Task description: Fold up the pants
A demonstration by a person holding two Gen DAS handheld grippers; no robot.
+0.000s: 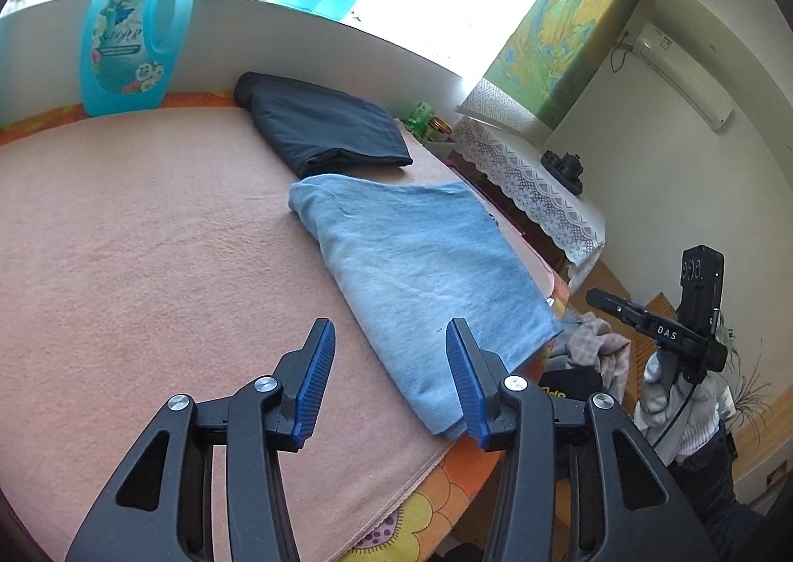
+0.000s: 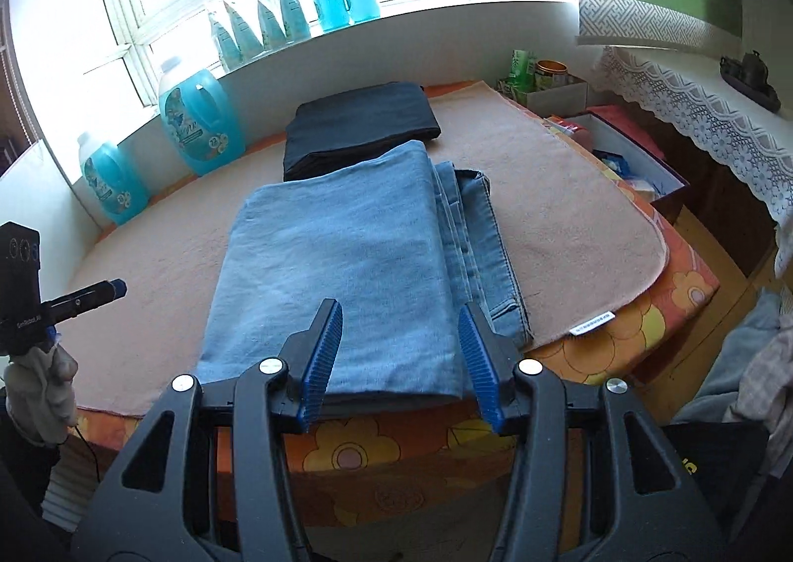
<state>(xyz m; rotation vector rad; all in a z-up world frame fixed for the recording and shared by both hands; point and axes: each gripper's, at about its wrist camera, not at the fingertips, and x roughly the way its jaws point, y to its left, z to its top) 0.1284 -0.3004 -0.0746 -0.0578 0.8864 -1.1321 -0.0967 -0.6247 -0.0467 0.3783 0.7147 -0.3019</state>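
Observation:
Light blue jeans (image 2: 347, 264) lie folded flat on the pink blanket (image 2: 570, 215), near its front edge; they also show in the left wrist view (image 1: 421, 264). Behind them lies a folded dark pair of pants (image 2: 362, 126), seen in the left wrist view too (image 1: 327, 126). My right gripper (image 2: 400, 344) is open and empty, just above the near edge of the jeans. My left gripper (image 1: 390, 364) is open and empty over the blanket, left of the jeans. The right gripper (image 1: 659, 329) appears off the table's edge in the left wrist view; the left gripper (image 2: 99, 292) appears at the far left in the right wrist view.
Blue detergent bottles (image 2: 203, 126) stand at the back by the window sill (image 2: 396, 31). A box with cans (image 2: 550, 86) and an open box (image 2: 624, 155) sit at the right. A lace-covered shelf (image 2: 694, 106) runs along the right. Clothes (image 1: 594, 344) lie below the table edge.

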